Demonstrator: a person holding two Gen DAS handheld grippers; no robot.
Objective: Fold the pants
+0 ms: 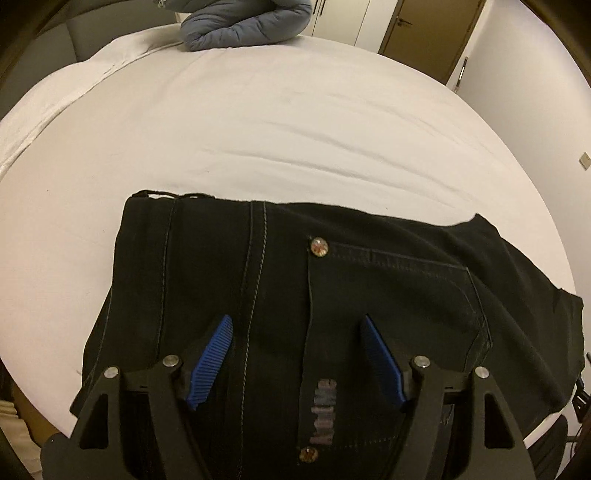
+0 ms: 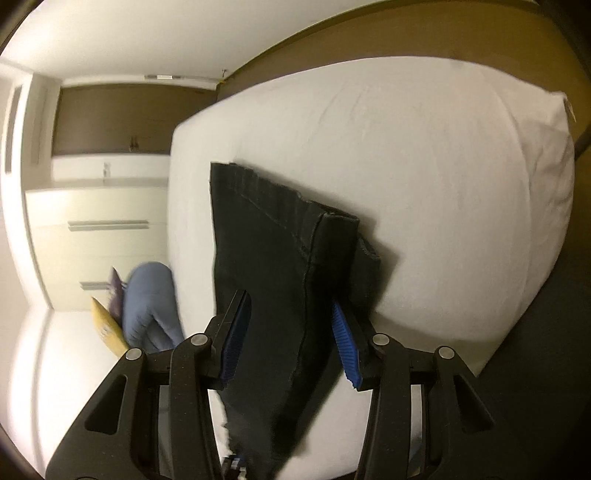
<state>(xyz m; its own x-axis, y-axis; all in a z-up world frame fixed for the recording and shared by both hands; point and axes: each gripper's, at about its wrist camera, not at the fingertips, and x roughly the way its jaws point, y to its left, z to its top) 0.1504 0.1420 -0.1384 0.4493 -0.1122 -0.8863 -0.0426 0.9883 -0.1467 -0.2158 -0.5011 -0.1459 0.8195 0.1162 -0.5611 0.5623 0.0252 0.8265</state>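
Black jeans (image 1: 332, 295) lie folded on the white bed (image 1: 258, 129), back pocket and rivets facing up. My left gripper (image 1: 297, 325) is open just above the waist area, its blue pads (image 1: 212, 360) spread either side of the seam, gripping nothing. In the right wrist view the leg end of the jeans (image 2: 273, 258) hangs between my right gripper's (image 2: 291, 306) blue pads (image 2: 343, 347). The jaws stand apart with the cloth between them; the hem lies on the bed (image 2: 424, 184).
A grey-blue puffy jacket (image 1: 243, 26) lies at the bed's far edge and shows in the right wrist view (image 2: 147, 302) beside a yellow item (image 2: 107, 328). A pillow (image 1: 48, 110) lies at the left. Wardrobe doors (image 1: 432, 33) stand beyond.
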